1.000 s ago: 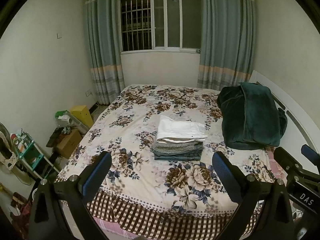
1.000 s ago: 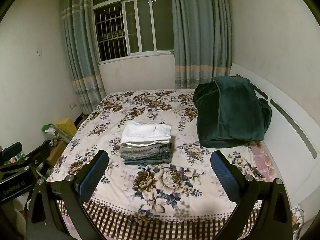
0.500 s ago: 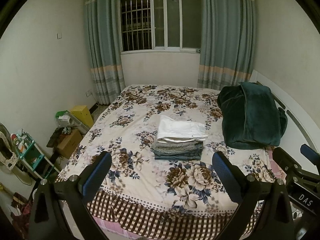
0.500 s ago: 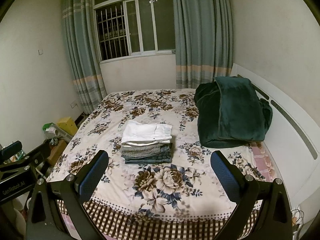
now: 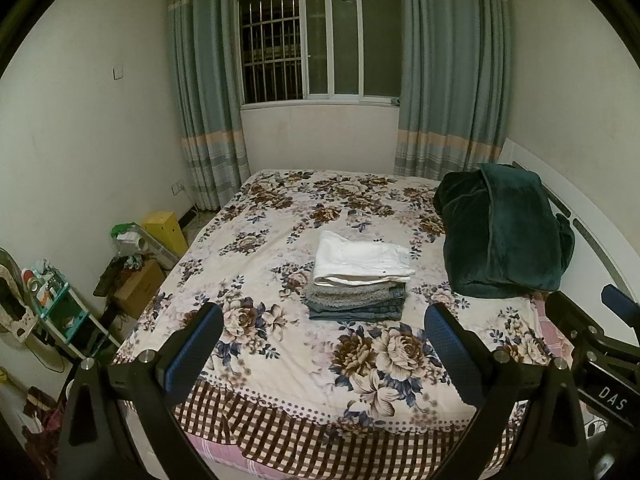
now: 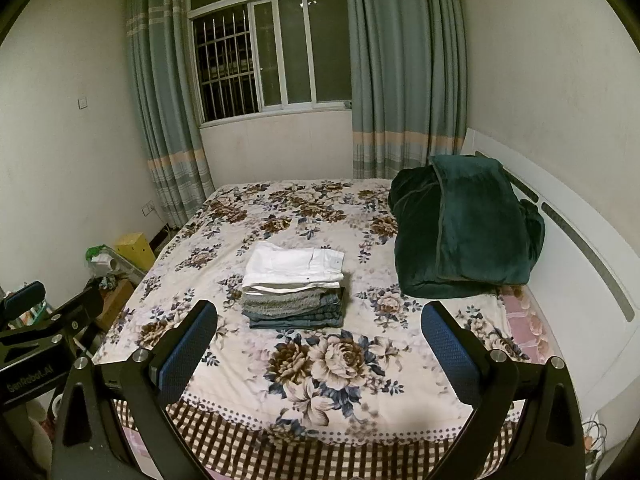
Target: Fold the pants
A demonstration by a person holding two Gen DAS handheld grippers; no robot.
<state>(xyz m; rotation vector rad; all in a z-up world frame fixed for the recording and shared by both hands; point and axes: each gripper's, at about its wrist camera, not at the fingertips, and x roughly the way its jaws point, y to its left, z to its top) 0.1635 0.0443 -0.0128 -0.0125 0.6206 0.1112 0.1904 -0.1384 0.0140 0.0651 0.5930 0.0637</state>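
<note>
White walls close in a small bedroom with a dark window (image 5: 320, 44) at 12 o'clock and long blue-green curtains (image 5: 448, 68) on both sides of it. Most of the floor is filled by a big bed (image 5: 280, 216) with a flowery cover. At 2 o'clock on the bed sits a fat, dark green blanket (image 5: 504, 236), bunched up near the white headboard (image 6: 592, 264). Right in the middle of the bed is a neat stack of folded pants (image 5: 358, 280), with a white pair (image 6: 294, 266) on top and gray and blue pairs under it. At 9 o'clock, beside the bed, is a yellow box (image 5: 166, 230). Both tools hang near the foot of the bed, well apart from the stack. The left gripper (image 5: 320, 346) is spread wide and holds nothing. The right gripper (image 6: 318, 340) is spread wide too, with nothing between its blue pads (image 6: 448, 344).
</note>
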